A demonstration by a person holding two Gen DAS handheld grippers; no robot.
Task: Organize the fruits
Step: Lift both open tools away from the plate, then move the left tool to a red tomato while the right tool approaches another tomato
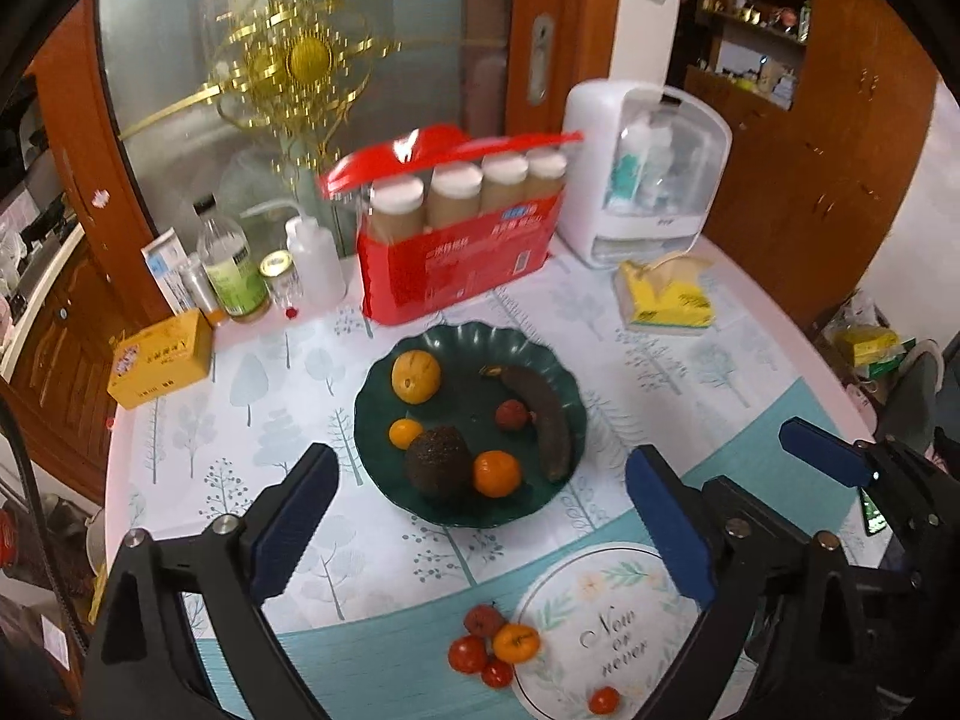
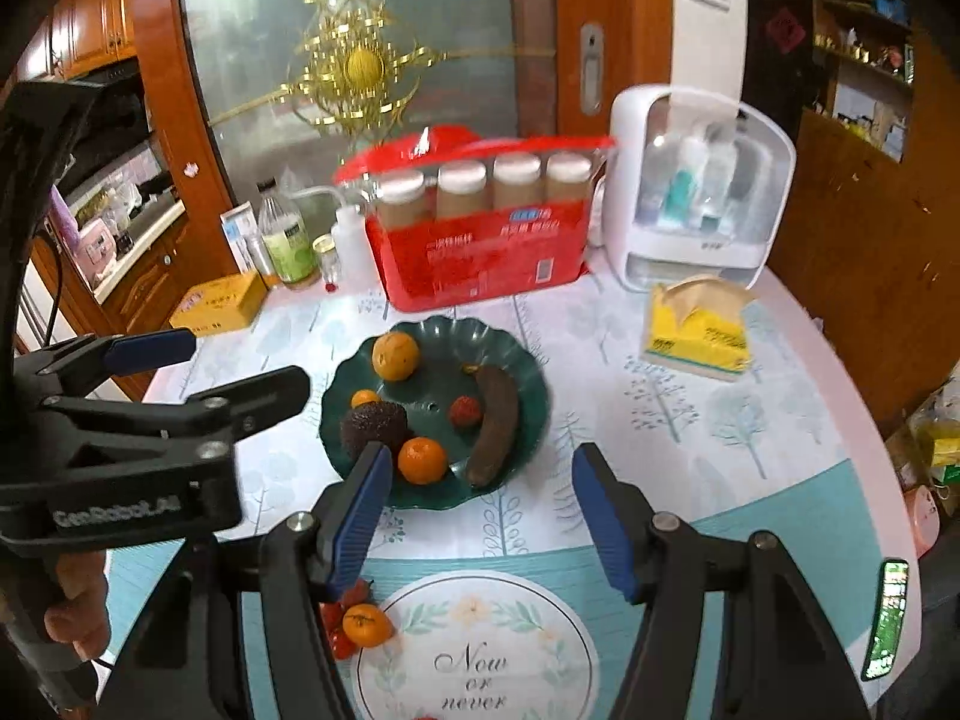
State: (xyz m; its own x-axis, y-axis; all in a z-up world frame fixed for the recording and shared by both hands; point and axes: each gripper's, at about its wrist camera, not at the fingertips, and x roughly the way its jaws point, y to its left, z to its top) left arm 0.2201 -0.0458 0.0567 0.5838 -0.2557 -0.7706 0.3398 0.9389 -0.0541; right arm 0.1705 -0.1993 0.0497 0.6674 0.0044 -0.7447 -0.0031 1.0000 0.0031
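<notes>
The left gripper (image 1: 480,516) and the right gripper (image 2: 480,510) both hang over the tabletop (image 1: 750,420), jaws spread wide, holding nothing.

A dark green plate (image 1: 540,354) sits in the middle of the tabletop. On it lie a big orange (image 1: 415,376) at the far left, a brown banana (image 1: 540,420) on the right, a red lychee (image 1: 511,414) just beside the banana, a tiny orange (image 1: 405,432), a dark bumpy fruit (image 1: 438,461) and a round tangerine (image 1: 497,473) at the near edge.

Nearer, off the plate, small fruits sit bunched together: another lychee (image 1: 483,621), a second tangerine (image 1: 516,642) and two little tomatoes (image 1: 468,654). One more tomato (image 1: 603,700) lies alone on the round mat (image 1: 612,648).
</notes>
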